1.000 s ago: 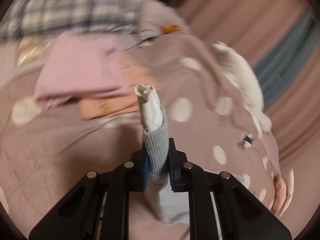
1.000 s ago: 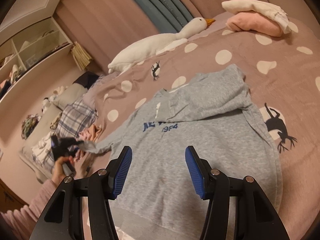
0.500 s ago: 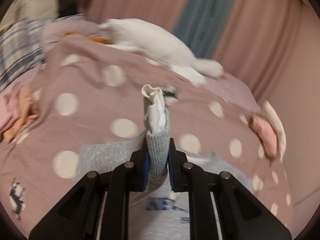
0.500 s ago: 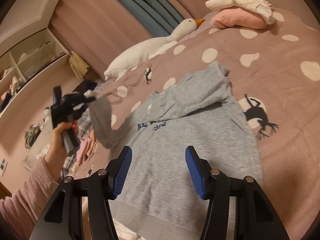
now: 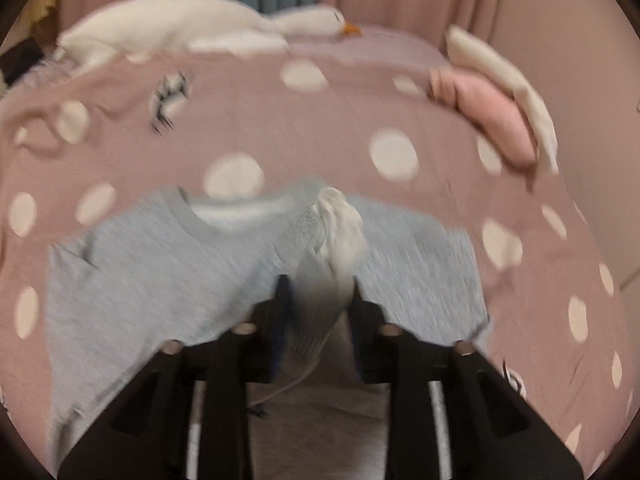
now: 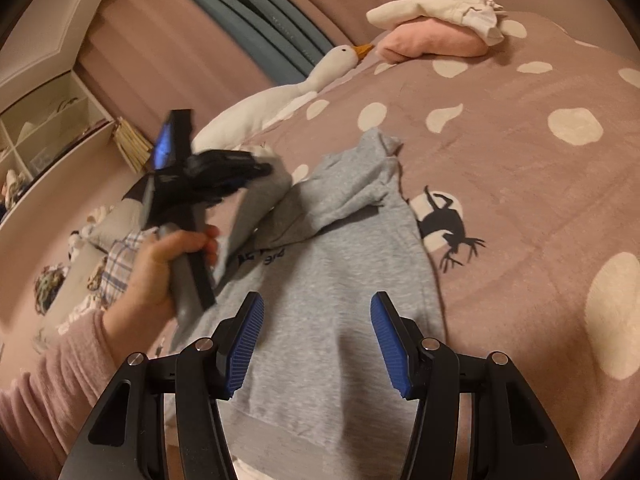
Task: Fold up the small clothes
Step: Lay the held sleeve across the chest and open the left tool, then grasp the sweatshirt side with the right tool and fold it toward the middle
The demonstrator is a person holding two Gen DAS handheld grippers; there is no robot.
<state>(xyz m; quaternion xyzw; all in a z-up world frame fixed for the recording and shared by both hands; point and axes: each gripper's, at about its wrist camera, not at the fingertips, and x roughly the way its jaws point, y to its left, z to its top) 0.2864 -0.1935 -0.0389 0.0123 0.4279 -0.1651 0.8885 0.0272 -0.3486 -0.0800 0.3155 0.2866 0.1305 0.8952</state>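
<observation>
Across dotted mauve bedspread [image 6: 520, 168], grey sweatshirt [image 6: 332, 300], goose plush [image 6: 280, 96], curtains [image 6: 248, 12] behind.

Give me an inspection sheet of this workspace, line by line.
Surface: pink bedspread with cream dots and deer prints.
Job's things: grey sweatshirt lying flat, one sleeve folded across the chest; the other sleeve's cuff lifted.
Clutter: folded pink garment under a cream one; goose plush.
Grippers: left gripper shut on the cuff; right gripper open above the hem, holding nothing.
Cables: nothing seen.
Surroundings: pink curtains, wall shelves, plaid fabric beside the bed.
</observation>
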